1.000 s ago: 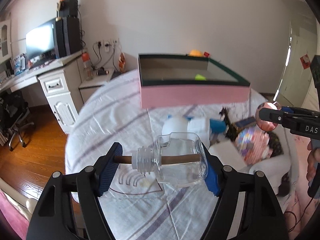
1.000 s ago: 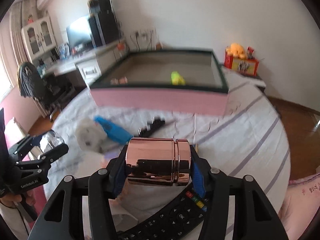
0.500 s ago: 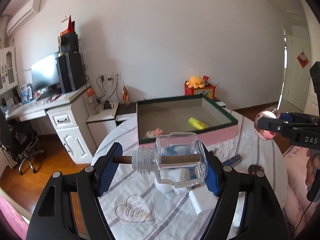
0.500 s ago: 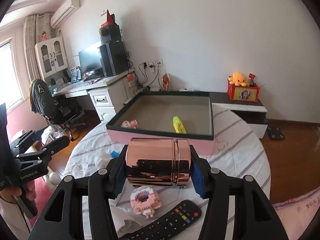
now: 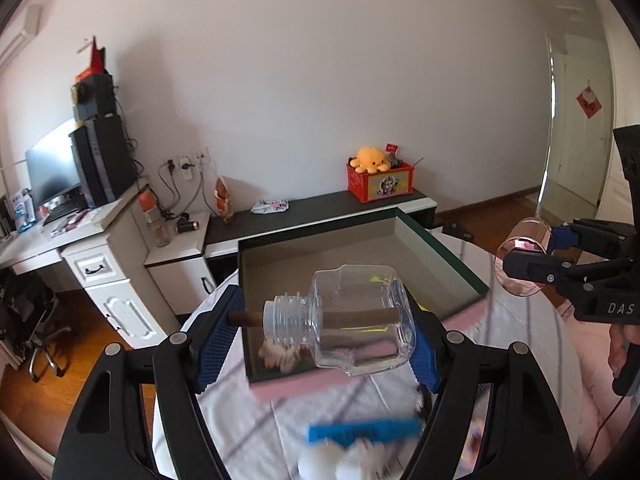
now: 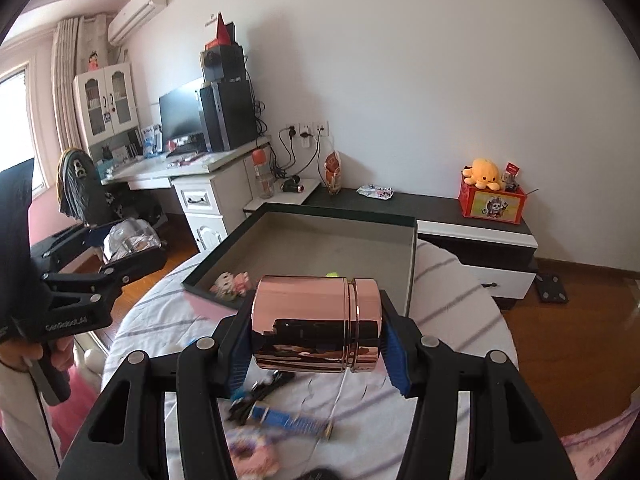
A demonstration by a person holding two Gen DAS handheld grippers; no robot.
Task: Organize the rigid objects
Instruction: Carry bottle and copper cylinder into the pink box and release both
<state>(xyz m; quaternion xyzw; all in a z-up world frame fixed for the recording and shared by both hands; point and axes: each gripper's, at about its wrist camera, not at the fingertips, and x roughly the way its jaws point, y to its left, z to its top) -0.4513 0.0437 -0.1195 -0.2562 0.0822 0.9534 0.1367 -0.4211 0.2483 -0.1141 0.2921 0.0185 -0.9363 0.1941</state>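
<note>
My left gripper (image 5: 316,338) is shut on a clear plastic bottle (image 5: 352,322) with a brown stick through its neck, held sideways in the air above the near edge of the pink box (image 5: 360,384). My right gripper (image 6: 316,344) is shut on a shiny rose-gold canister (image 6: 316,324), held sideways above the table in front of the same box (image 6: 340,240). The box is open, with a dark green rim; a small pink toy (image 6: 232,284) and a yellow-green object lie inside. Each gripper shows in the other's view: the right gripper (image 5: 568,264) and the left gripper (image 6: 100,264).
On the striped tablecloth (image 6: 452,320) lie a blue item (image 5: 360,432), a white fluffy thing (image 5: 340,460), a black comb-like piece (image 6: 260,392) and a pink block toy (image 6: 252,456). A white desk (image 6: 208,184) stands to the left and a low dark cabinet (image 6: 460,216) stands behind.
Both grippers have risen and moved forward toward the box with their objects still held. The box now lies closer and lower in both views.
</note>
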